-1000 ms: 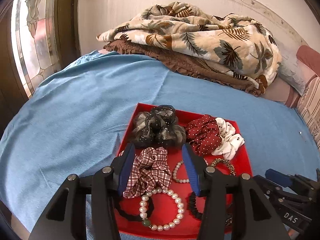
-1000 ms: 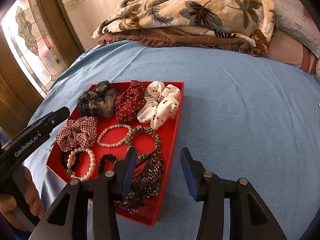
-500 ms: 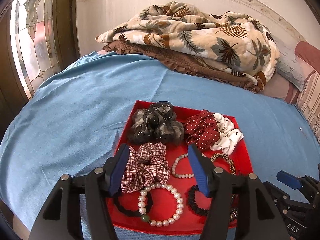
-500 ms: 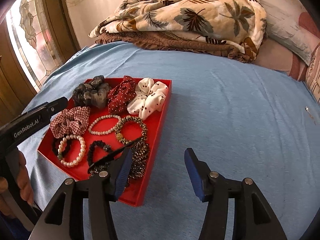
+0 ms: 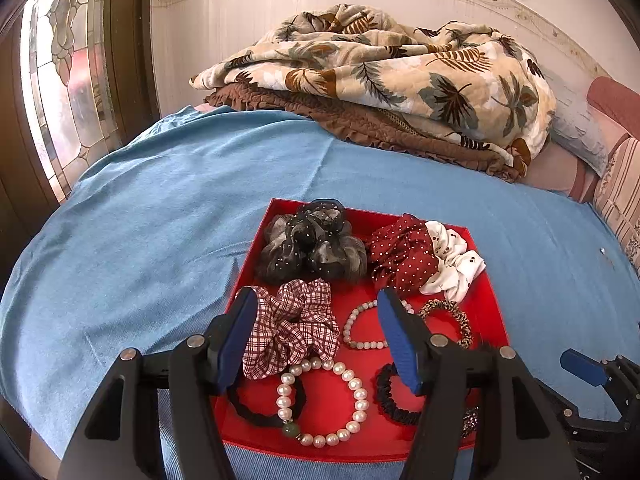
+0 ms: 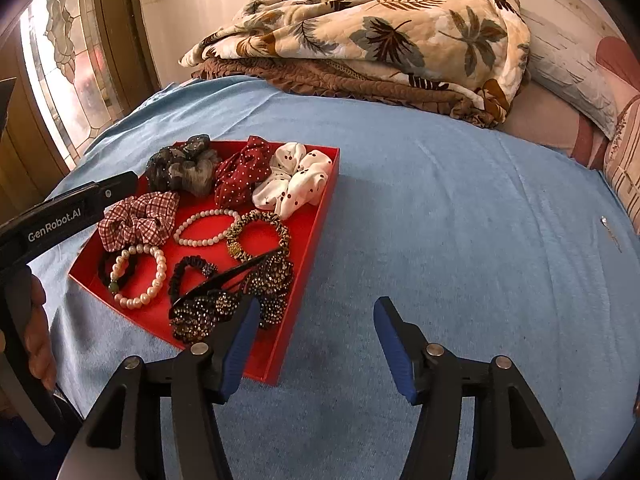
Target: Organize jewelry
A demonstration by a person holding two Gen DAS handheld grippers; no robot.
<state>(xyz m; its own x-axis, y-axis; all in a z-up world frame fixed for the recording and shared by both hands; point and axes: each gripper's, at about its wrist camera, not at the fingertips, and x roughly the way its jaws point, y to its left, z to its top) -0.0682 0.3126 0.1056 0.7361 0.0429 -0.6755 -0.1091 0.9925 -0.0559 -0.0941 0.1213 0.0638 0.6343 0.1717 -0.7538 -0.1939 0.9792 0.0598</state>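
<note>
Looking down my left claw (image 5: 316, 336), I see its blue pads spread wide with nothing gripped, hanging over the near half of the red tray (image 5: 486, 312) that sits on the blue bed cover (image 5: 160, 240). Between the pads from this view lies the plaid scrunchie (image 5: 292, 326), and nearer to me the large pearl bracelet (image 5: 324, 400) overlaps a black hair tie (image 5: 256, 414). Along the tray's far side sit the grey sheer scrunchie (image 5: 312, 248), the red dotted scrunchie (image 5: 400, 256) and the white scrunchie (image 5: 452, 256), each touching its neighbour. A small pearl bracelet (image 6: 206, 227) and a leopard-print hair tie (image 6: 258, 236) lie mid-tray, with a sequined hair clip (image 6: 232, 296) at the near right corner. My right claw (image 6: 312, 344) is also wide open and empty, over bare bed cover just right of the tray, its left pad near the tray's corner. A folded leaf-print quilt (image 6: 380, 24) lies at the far end of the bed.
</note>
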